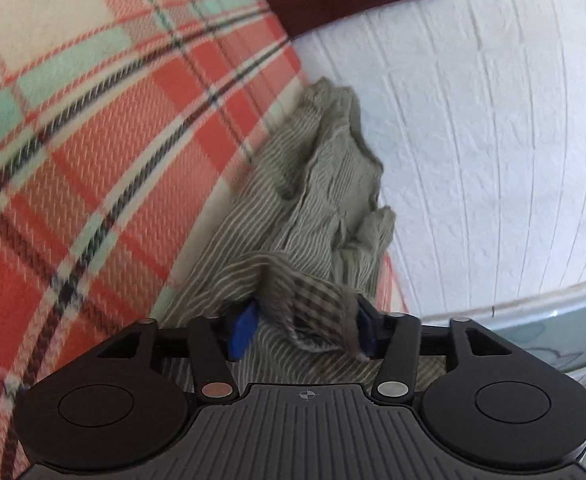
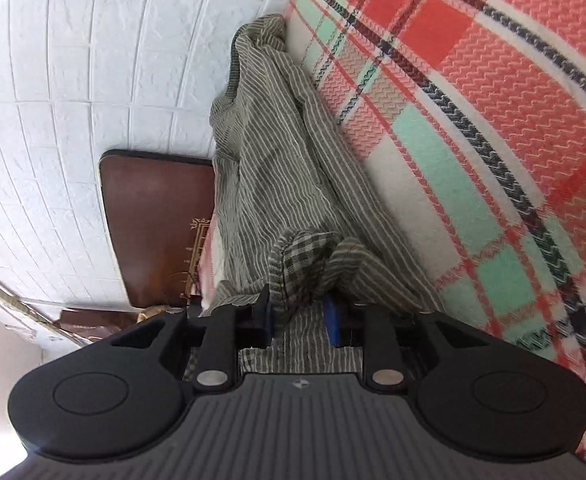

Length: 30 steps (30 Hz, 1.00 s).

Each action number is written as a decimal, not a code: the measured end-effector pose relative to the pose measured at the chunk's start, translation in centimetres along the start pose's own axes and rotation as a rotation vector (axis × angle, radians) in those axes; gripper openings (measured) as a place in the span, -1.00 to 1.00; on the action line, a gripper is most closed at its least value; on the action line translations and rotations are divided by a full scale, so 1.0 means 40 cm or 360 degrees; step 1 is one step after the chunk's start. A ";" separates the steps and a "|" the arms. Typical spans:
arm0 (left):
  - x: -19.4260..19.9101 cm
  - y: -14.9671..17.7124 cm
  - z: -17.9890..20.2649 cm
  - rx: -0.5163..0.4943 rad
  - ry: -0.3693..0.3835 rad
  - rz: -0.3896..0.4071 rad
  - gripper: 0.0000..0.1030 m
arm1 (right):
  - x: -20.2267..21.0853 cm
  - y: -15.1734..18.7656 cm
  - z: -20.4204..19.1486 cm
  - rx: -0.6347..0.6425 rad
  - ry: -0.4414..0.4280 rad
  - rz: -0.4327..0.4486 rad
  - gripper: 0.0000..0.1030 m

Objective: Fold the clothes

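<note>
Left wrist view: left gripper (image 1: 305,330) jaws apart, blurred fold of green striped cotton garment (image 1: 313,200) lying between | right gripper (image 2: 299,314) narrower, fabric bunched between, pad contact unclear | garment on red-mint plaid blanket (image 2: 473,120), near end hidden.

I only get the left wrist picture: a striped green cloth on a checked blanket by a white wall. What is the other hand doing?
Observer: The right gripper has a bunch of that same striped garment between its blue pads.
Operator: Is it a shirt?
Observer: Probably. A ribbed neckline shows at its far end, next to the wall.
Operator: And the brown thing at the top of my picture?
Observer: A brown board standing against the wall. From here I can see gold ornament along its edge, so it is perhaps a headboard.
</note>
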<state>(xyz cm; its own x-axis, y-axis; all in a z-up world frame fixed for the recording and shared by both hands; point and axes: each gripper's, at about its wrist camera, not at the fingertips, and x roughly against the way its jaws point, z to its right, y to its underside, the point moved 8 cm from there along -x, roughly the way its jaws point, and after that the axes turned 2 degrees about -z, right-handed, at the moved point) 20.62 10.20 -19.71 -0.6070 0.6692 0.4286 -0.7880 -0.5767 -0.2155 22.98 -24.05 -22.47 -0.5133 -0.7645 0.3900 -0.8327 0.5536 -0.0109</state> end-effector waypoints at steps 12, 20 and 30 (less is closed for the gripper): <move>0.128 0.032 0.138 -0.0703 -0.0117 0.0205 0.46 | 0.098 0.051 -0.117 0.0390 -0.0240 0.0105 -0.02; 0.073 0.018 0.068 -0.0867 -0.0433 0.0265 0.47 | 0.068 0.166 -0.157 0.1034 0.0181 0.0072 -0.08; -0.048 -0.054 0.041 -0.0885 -0.0604 0.0157 0.11 | -0.141 -0.013 -0.170 0.1135 0.0452 0.0142 -0.40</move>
<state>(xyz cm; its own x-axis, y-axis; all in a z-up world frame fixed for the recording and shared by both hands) 23.64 9.40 -18.63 -0.6804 0.3567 0.6402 -0.7283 -0.2318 -0.6449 27.71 -17.76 -18.39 -0.5919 -0.5596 0.5801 -0.7726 0.1887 -0.6063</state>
